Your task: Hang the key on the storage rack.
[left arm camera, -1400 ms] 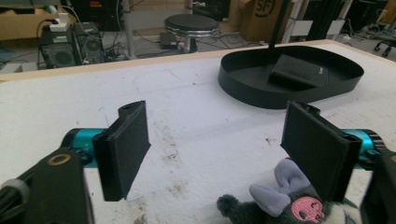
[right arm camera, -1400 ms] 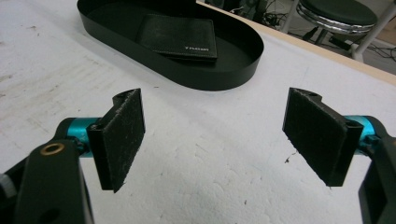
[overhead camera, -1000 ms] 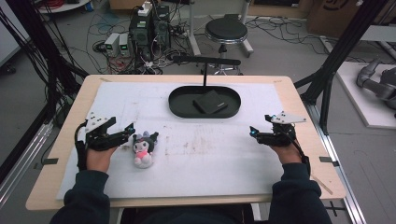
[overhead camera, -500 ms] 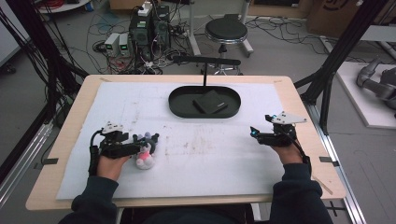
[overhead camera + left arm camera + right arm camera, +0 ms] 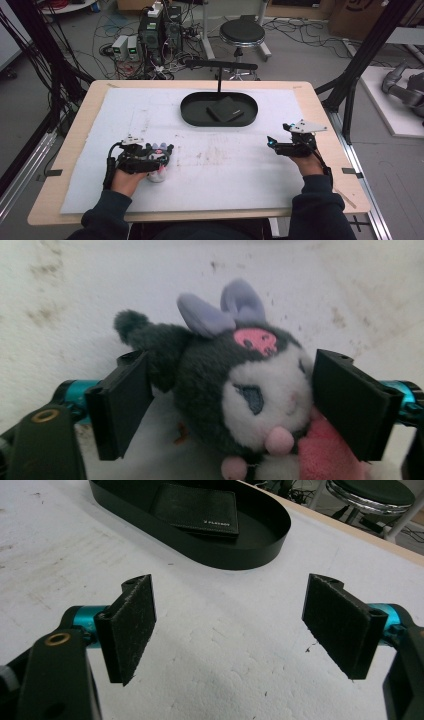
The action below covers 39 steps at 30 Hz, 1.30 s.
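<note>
**Left jaws astride the plush toy, right gripper idle**

We start with the wooden table (image 5: 75,130) and the white mat (image 5: 225,170) spread over it. Ahead of both grippers, at the mat's far side, sits the black oval tray (image 5: 192,117); in the right gripper view its rim lies just beyond the jaws, with a black wallet (image 5: 197,511) flat inside.

The right gripper (image 5: 280,145) is held near the mat's right edge, jaws spread wide over bare mat (nothing between them).

The left gripper (image 5: 155,159) is over the plush toy (image 5: 157,172). In the left gripper view the plush toy (image 5: 235,390) fills the gap between the two jaws: its head lies toward the far end of the jaws, lilac ears pointing away from the gripper, and its pink body runs back under the camera, so its long axis follows the jaws' own line. The jaws are open, one to each side of the head; the right-hand one touches the white cheek, while at the left-hand one we cannot tell touch from a small gap.

Half a second ago the left gripper was just left of the toy; it has since moved over it. A second ago it stood well left. The right gripper has kept its place.
</note>
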Tool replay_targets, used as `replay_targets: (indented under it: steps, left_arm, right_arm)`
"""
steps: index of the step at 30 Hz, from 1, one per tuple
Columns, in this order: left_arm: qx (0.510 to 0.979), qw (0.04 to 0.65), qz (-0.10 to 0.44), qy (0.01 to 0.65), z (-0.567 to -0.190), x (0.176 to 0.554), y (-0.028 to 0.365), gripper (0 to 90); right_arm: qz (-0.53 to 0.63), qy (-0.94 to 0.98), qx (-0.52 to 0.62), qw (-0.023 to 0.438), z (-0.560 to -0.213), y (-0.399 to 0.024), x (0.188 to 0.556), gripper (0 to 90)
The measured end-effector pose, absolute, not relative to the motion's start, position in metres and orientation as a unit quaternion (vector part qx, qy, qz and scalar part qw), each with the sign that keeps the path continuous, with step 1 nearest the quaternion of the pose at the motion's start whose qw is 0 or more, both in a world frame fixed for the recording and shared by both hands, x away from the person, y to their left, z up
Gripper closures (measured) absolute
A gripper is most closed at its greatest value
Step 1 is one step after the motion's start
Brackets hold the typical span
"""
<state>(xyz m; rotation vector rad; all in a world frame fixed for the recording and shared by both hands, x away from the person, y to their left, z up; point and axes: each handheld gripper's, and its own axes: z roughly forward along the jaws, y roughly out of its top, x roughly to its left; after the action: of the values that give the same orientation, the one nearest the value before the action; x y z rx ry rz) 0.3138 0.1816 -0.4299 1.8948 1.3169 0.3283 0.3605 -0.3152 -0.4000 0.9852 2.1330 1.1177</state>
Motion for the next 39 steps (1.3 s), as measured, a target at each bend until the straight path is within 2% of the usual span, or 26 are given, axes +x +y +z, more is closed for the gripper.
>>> replay_targets:
  steps: [3,5,8,12,19,24,27,28,29,32,39]
  left_arm:
    - [0.767,0.398,0.131,0.485,-0.429,0.318,0.181,19.0]
    - [0.791,0.410,0.125,0.437,-0.428,0.326,0.182,28.0]
    - [0.811,0.421,0.156,0.375,-0.429,0.336,0.182,30.4]
    - [0.780,0.427,0.179,0.422,-0.429,0.339,0.181,19.8]
    - [0.752,0.418,0.224,0.458,-0.419,0.319,0.182,19.8]
    - [0.755,0.377,0.220,0.490,-0.428,0.317,0.182,19.8]
    - [0.767,0.354,0.195,0.498,-0.438,0.321,0.180,20.0]
    - [0.771,0.349,0.188,0.498,-0.440,0.323,0.180,21.1]
    - [0.776,0.354,0.178,0.490,-0.441,0.324,0.180,27.4]
    - [0.785,0.353,0.187,0.474,-0.435,0.325,0.180,36.7]
    - [0.768,0.406,0.208,0.449,-0.411,0.328,0.188,41.3]
  right_arm:
    - [0.414,0.791,0.363,0.266,-0.400,-0.315,0.360,23.8]
    - [0.414,0.791,0.362,0.266,-0.400,-0.315,0.360,23.8]
    - [0.414,0.791,0.364,0.266,-0.400,-0.314,0.360,23.8]
    - [0.412,0.793,0.361,0.266,-0.400,-0.314,0.360,23.8]
    - [0.414,0.791,0.364,0.265,-0.401,-0.315,0.360,23.8]
    - [0.415,0.791,0.365,0.264,-0.401,-0.316,0.360,23.8]
    - [0.415,0.790,0.365,0.263,-0.401,-0.316,0.360,23.9]
    - [0.416,0.790,0.365,0.263,-0.401,-0.316,0.360,23.9]
    - [0.415,0.791,0.366,0.263,-0.401,-0.316,0.360,23.9]
    - [0.417,0.789,0.365,0.265,-0.400,-0.316,0.360,23.9]
    - [0.420,0.788,0.365,0.265,-0.400,-0.317,0.360,23.9]
